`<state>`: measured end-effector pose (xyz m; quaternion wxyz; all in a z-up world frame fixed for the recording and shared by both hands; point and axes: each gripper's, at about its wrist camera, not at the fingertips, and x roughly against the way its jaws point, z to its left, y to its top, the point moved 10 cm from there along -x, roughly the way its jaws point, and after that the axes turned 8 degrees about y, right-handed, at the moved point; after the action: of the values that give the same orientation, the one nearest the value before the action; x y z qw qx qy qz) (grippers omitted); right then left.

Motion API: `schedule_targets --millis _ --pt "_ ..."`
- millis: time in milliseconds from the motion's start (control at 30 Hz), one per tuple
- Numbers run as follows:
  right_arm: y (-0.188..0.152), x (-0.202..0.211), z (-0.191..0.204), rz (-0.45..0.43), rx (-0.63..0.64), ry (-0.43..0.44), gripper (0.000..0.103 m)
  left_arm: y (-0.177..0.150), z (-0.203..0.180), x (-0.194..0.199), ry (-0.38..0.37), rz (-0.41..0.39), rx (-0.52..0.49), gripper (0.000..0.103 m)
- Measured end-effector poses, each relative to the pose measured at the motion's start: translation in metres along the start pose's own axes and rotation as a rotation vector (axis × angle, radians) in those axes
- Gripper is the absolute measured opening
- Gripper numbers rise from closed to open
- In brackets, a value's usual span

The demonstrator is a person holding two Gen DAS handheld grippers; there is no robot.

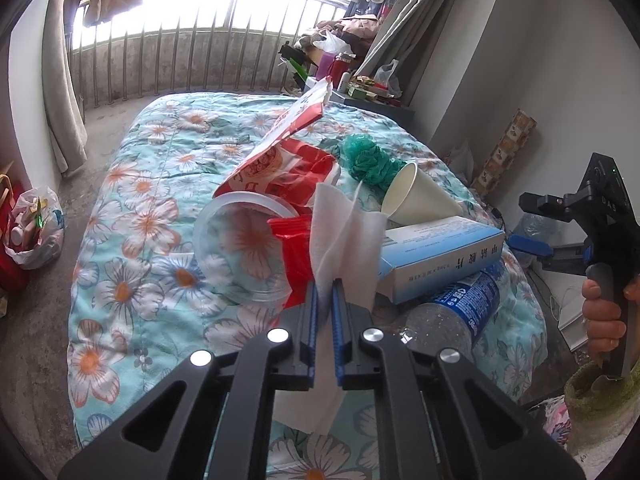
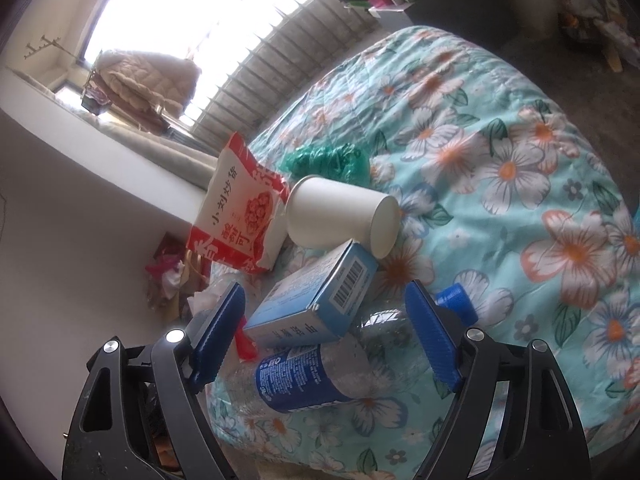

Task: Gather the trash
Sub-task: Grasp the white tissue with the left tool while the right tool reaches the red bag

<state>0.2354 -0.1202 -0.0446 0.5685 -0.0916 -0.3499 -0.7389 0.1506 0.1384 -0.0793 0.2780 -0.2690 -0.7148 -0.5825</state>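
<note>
My left gripper (image 1: 326, 285) is shut on a white tissue (image 1: 346, 232), which stands up from the fingertips and hangs below them. Around it on the floral quilt (image 1: 152, 208) lie a clear plastic lid (image 1: 236, 252), a red wrapper (image 1: 296, 252), a red-and-white snack bag (image 1: 288, 140), a green mesh puff (image 1: 368, 160), a tipped paper cup (image 1: 420, 196), a blue box (image 1: 440, 252) and a clear bottle (image 1: 460, 312). My right gripper (image 2: 325, 292) is open, its pads either side of the blue box (image 2: 316, 300) and above the bottle (image 2: 320, 368), touching neither. The cup (image 2: 340, 216) and snack bag (image 2: 240, 208) lie beyond.
A filled plastic bag (image 1: 34, 232) sits on the floor left of the bed. A cluttered side table (image 1: 360, 88) stands at the bed's far right corner, with a railing (image 1: 180, 60) behind. A hand (image 1: 600, 312) holds the other gripper at the right edge.
</note>
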Motion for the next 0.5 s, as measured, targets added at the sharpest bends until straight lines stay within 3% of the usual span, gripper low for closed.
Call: schedule_targets --millis 300,500 --pt "-0.002 0.001 0.000 0.000 0.007 -0.012 0.078 0.011 0.003 0.025 -0.020 -0.067 0.028 0.003" --pt "-0.004 -0.003 0.017 0.006 0.049 0.000 0.078 0.025 0.014 0.046 0.008 -0.137 0.047 0.003"
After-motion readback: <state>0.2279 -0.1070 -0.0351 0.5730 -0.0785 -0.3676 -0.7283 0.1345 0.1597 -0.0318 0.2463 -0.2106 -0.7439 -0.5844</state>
